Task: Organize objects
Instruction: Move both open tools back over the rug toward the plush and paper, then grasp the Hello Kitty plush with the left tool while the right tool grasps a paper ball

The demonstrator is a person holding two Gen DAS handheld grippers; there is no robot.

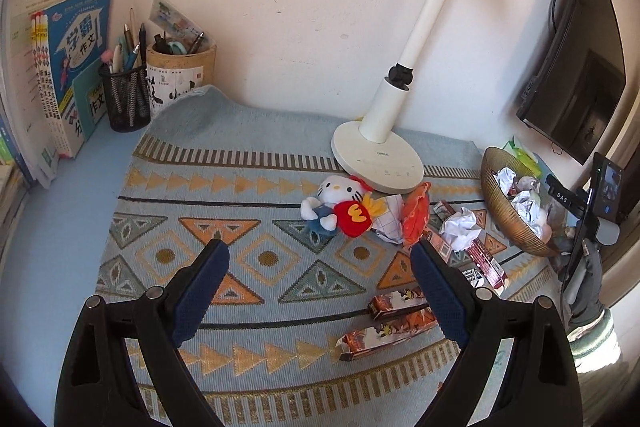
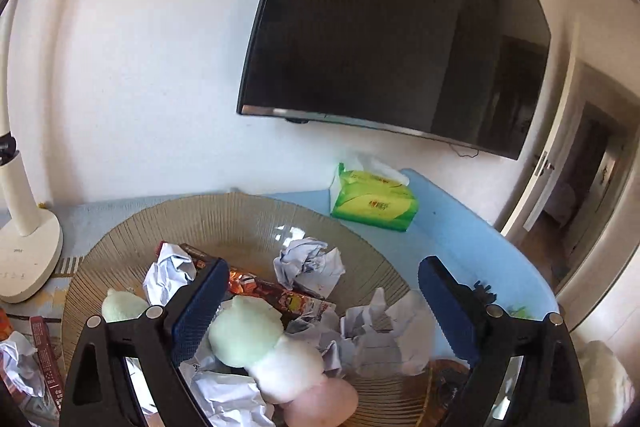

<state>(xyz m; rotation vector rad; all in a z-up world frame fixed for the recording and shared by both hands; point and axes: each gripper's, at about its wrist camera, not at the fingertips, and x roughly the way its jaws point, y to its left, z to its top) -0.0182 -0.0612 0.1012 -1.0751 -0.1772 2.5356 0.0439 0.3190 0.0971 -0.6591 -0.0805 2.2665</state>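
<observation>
Clutter on the patterned cloth, that's what is left to sort: a white cat plush with a red toy against it, an orange pouch, a crumpled paper ball and snack wrappers, all in the centre and right of the left view. The left gripper hangs over the counter, jaws spread wide, nothing between them. The wrappers lie nearest, low and to the right of its gap, long axis running left to right across the jaws. The right gripper sits over the ribbed bowl, jaws released, a pale green and white plush lying loose in the bowl between them. My call: the left is better placed for the wrappers, and would need a swing right.
</observation>
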